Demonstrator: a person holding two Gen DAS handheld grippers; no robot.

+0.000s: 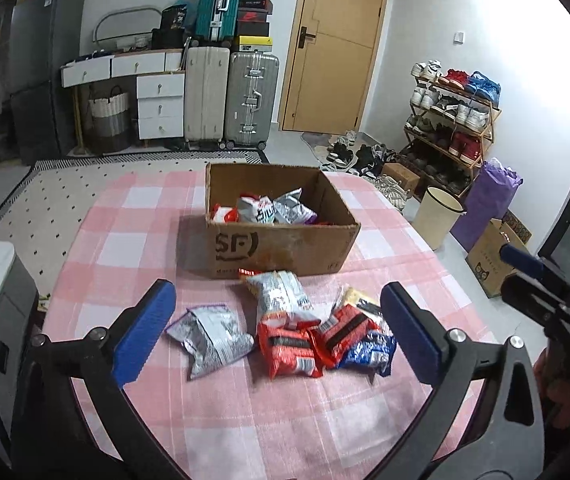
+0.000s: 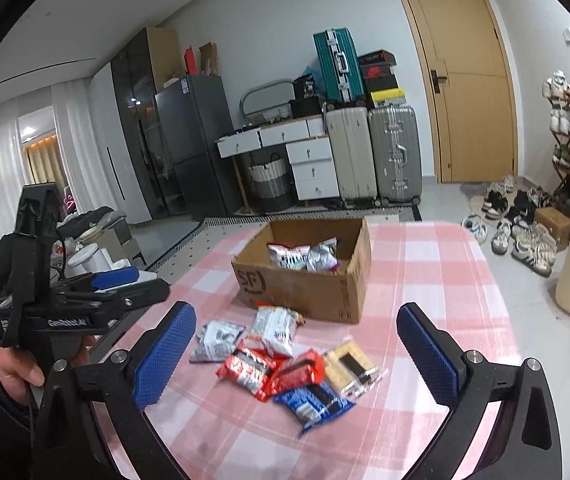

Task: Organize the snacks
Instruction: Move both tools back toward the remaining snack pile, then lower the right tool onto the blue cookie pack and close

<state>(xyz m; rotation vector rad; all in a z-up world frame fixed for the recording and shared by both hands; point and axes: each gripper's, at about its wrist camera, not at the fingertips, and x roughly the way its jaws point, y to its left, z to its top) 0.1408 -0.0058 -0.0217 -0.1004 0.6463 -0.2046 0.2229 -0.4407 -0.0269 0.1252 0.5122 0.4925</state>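
A brown cardboard box stands on the pink checked tablecloth with several snack packets inside. In front of it lies a loose pile: a silver packet, a grey-white packet, red packets, a blue packet and a beige packet. My left gripper hangs open above the near side of the pile, holding nothing. My right gripper is open too, empty, over the same pile.
Suitcases, a white drawer unit and a wooden door line the far wall. A shoe rack, a cream bin and a purple bag stand right of the table. A person's hand holds the left gripper.
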